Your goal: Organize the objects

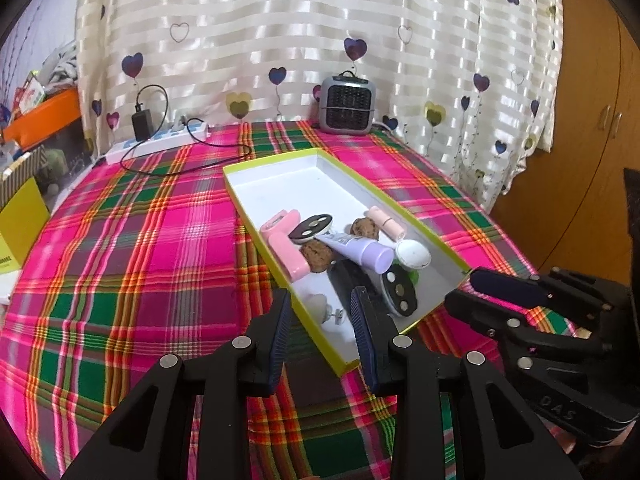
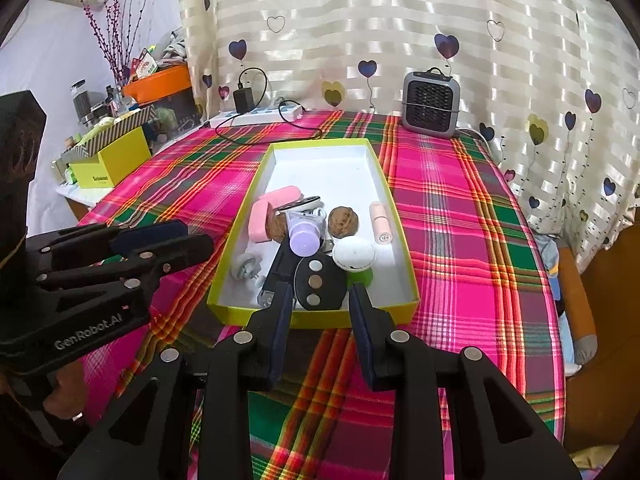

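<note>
A shallow white box with a yellow-green rim (image 1: 296, 188) (image 2: 324, 172) lies on the plaid tablecloth. In its near half are a purple tube (image 1: 362, 250) (image 2: 304, 236), a pink case (image 1: 286, 246) (image 2: 268, 210), two walnuts (image 1: 365, 227) (image 2: 343, 221), a pale pink stick (image 1: 386, 220) (image 2: 380, 218), a white round cap (image 1: 414, 254) (image 2: 354, 254), a black oval disc with three dots (image 1: 400, 290) (image 2: 318, 280) and a white plug (image 2: 248, 266). My left gripper (image 1: 322, 312) (image 2: 200, 236) stands open over the box's near corner, holding nothing. My right gripper (image 2: 322, 294) (image 1: 460, 288) is open at the box's near end, also with nothing in it.
A grey mini heater (image 1: 349, 106) (image 2: 430, 106) and a white power strip with a black adapter (image 1: 160, 142) (image 2: 256, 114) sit at the table's back, before the heart-print curtain. A yellow box (image 2: 116, 160) and clutter stand off the left edge. A wooden cabinet (image 1: 580, 160) is on the right.
</note>
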The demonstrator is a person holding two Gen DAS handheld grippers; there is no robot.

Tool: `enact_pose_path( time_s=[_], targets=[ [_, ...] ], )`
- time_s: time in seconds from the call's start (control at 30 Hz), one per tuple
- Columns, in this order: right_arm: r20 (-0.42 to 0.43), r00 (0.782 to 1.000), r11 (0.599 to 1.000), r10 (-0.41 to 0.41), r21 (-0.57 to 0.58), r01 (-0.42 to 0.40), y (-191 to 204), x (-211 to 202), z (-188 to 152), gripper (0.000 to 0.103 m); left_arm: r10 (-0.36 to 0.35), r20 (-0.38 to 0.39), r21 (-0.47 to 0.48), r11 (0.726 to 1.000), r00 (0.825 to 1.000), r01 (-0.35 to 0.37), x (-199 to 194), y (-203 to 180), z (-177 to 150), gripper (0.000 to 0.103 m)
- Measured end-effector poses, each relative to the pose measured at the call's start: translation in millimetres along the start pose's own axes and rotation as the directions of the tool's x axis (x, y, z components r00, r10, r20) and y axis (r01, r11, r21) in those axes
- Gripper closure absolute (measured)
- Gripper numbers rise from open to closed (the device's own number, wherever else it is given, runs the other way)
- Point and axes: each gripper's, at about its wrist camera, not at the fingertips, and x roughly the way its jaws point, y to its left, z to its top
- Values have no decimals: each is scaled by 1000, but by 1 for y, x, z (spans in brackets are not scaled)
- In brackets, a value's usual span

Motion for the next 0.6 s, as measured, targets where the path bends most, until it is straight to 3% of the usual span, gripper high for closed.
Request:
enact_pose_path(
  time_s=[0.6],
  targets=[
    [-20, 1000, 1000, -6, -17, 5, 6, 2, 0, 73, 20, -14, 7, 1000, 1000, -20, 5, 2, -3, 74]
  ],
)
